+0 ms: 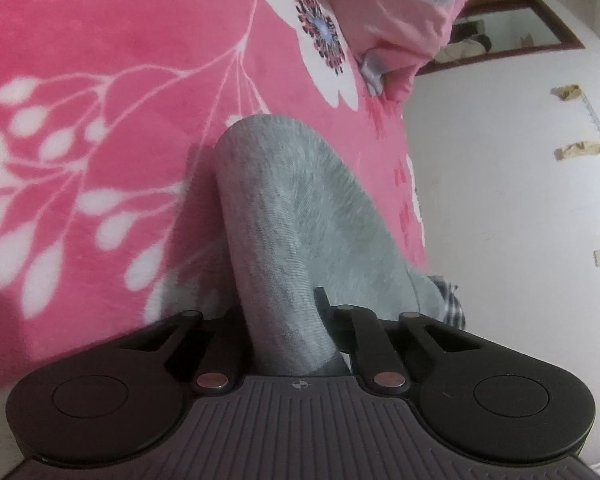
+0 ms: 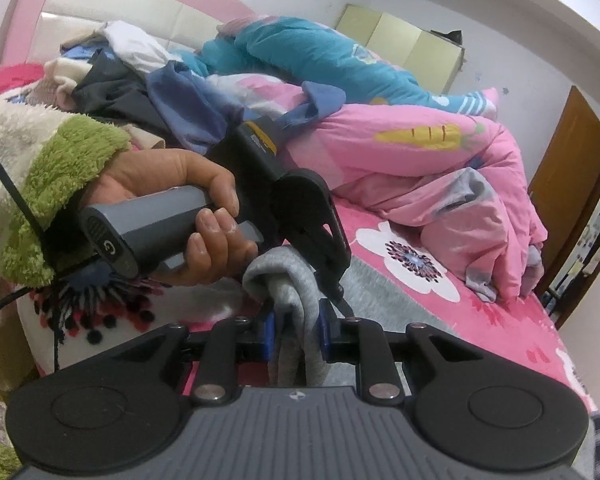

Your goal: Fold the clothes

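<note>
Right tongs [image 2: 298, 334]: clamped on bunched grey garment [image 2: 300, 320]. Left tongs [image 1: 284, 320]: gripping the same grey garment [image 1: 296, 216], raised over pink floral bed [image 1: 100, 80]. Behind: hand [image 2: 180, 216] on handle, pink quilt [image 2: 420, 160], clothes pile [image 2: 120, 76].

In the left wrist view the thick grey knitted garment [image 1: 296, 216] covers the fingertips of the left tongs [image 1: 290, 320], so how far the fingers close cannot be seen. The pink fleece bed cover with white flowers [image 1: 100, 80] is smeared with blur at the left edge. In the right wrist view the garment's lower end drops behind the right tongs' [image 2: 298, 336] housing. The person's fluffy green-and-cream sleeve [image 2: 56, 160] is cut off at the left edge.
</note>
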{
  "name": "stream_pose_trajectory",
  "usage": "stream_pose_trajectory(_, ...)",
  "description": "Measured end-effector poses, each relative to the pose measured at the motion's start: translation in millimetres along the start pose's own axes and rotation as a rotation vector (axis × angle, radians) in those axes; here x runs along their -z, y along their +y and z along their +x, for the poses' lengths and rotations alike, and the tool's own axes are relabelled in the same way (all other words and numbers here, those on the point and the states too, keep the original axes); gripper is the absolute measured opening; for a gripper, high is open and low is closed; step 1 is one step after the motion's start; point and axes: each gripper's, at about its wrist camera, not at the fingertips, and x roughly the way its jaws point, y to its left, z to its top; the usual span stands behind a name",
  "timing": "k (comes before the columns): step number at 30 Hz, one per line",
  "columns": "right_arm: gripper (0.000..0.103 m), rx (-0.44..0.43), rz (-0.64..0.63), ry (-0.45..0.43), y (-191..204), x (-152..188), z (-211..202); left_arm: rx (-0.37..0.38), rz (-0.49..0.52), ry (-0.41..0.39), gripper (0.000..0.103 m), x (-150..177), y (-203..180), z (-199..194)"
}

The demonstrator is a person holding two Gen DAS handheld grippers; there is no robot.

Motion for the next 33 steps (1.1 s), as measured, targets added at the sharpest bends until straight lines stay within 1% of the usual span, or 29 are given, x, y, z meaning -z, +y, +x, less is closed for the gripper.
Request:
stream_pose_trajectory(4, 0.021, 0.011, -0.022, 0.027, 6, -12, 0, 0.074, -0.004, -0.044, 0.007, 2, 3, -10)
stream_pose_trajectory(7, 0.021, 0.020, -0.047, 0.052, 14, -24, 2, 0.143, -0.041, -0.059, 0.007, 2, 14, -19)
stream_pose_trajectory(10, 0.020, 0.024, -0.069, 0.081, 23, -35, 6, 0.183, -0.080, -0.071, 0.007, 1, 27, -26)
stream_pose_trajectory(13, 0.020, 0.008, -0.088, 0.105, 36, -47, 12, 0.222, -0.118, -0.098, 0.007, 0, 41, -41)
stream_pose_trajectory(16, 0.020, -0.025, -0.112, 0.110, 52, -60, 18, 0.250, -0.148, -0.139, 0.007, -3, 55, -61)
stream_pose_trajectory(19, 0.020, -0.077, -0.122, 0.088, 69, -75, 23, 0.247, -0.179, -0.197, 0.007, -7, 70, -91)
stream_pose_trajectory(23, 0.019, -0.185, -0.097, 0.020, 89, -99, 30, 0.231, -0.213, -0.285, 0.007, -12, 88, -138)
stream_pose_trajectory(25, 0.018, -0.258, -0.072, -0.029, 99, -111, 33, 0.201, -0.218, -0.341, 0.007, -12, 95, -169)
stream_pose_trajectory(28, 0.017, -0.360, -0.030, -0.092, 110, -124, 35, 0.140, -0.211, -0.377, 0.007, -9, 94, -186)
stream_pose_trajectory(32, 0.016, -0.437, 0.009, -0.150, 118, -126, 33, 0.055, -0.198, -0.413, 0.007, -4, 90, -202)
stream_pose_trajectory(33, 0.016, -0.448, 0.034, -0.158, 115, -124, 33, 0.034, -0.195, -0.421, 0.007, -2, 89, -206)
